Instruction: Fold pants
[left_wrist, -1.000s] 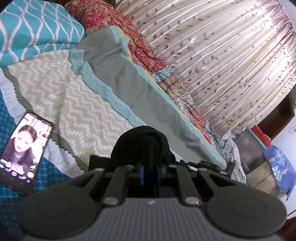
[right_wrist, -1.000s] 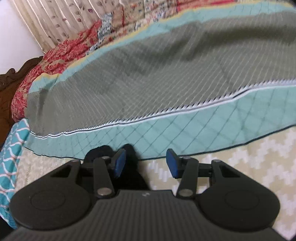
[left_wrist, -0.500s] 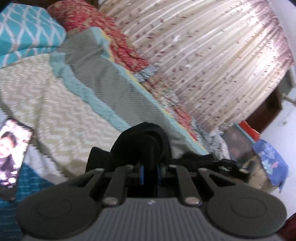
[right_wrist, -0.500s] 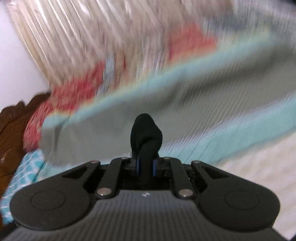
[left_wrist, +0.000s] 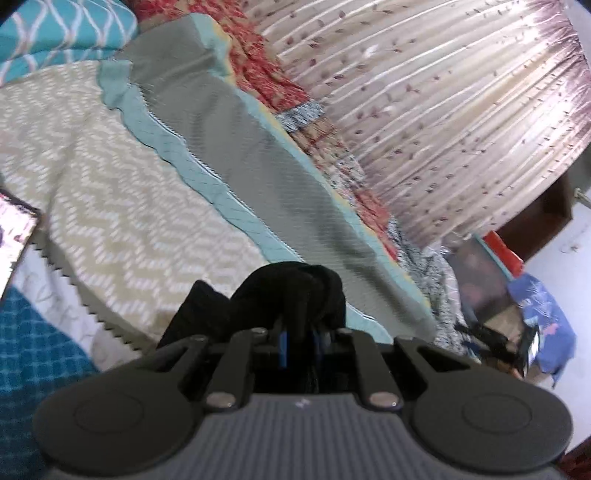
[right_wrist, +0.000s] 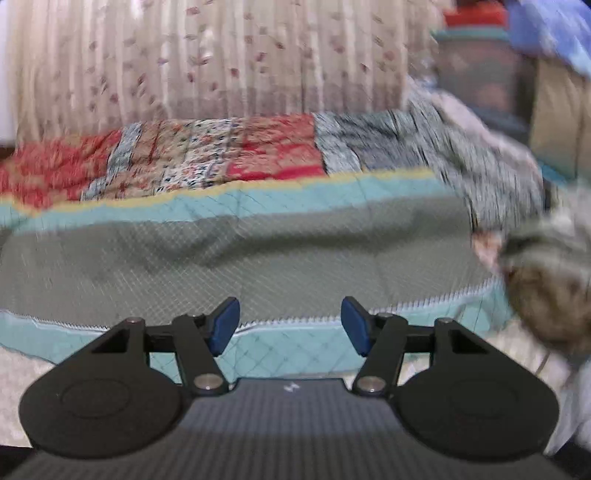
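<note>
Quilt (left_wrist: 236, 155) lies on bed (left_wrist: 110, 177), curtain (left_wrist: 443, 110) behind.

No words, numbers or brand names can be read in either view. The only mark is a small pale emblem moulded on the ribbed grey body of each tool, the left tool (left_wrist: 300, 341) and the right tool (right_wrist: 290, 325); it reads as no letter. Near the bed's left edge a phone (left_wrist: 14, 236) shows a lit screen, too blurred and cropped to make out writing. A white band of the bedspread (left_wrist: 55, 295) carries faint grey marks, illegible.
</note>
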